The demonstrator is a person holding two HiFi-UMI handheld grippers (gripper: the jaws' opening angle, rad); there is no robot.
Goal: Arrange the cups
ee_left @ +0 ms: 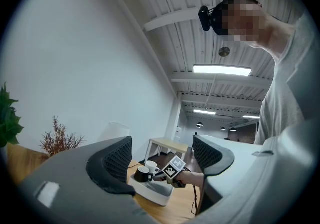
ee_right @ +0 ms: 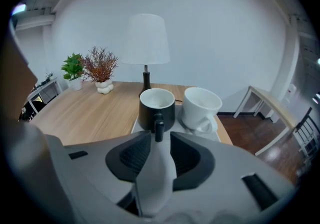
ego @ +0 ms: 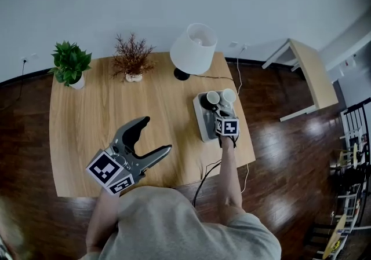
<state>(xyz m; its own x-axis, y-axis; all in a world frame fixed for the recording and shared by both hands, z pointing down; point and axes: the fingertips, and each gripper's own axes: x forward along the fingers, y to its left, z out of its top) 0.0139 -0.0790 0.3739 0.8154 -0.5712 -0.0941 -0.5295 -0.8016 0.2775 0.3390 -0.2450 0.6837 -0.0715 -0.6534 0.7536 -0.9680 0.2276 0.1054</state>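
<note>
Wooden table (ego: 116, 114). Along its far edge, left to right: green plant (ego: 71, 63), dried reddish plant (ego: 133, 57), white-shaded lamp (ego: 193, 48). Black cable (ego: 204, 179) drops off near edge. Pale side table (ego: 313, 73) stands apart on dark floor (ego: 284, 166)

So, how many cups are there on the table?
2. The black cup stands on the grey tray at the right side of the table; the white cup stands right beside it on the same tray. None seems hidden.
</note>
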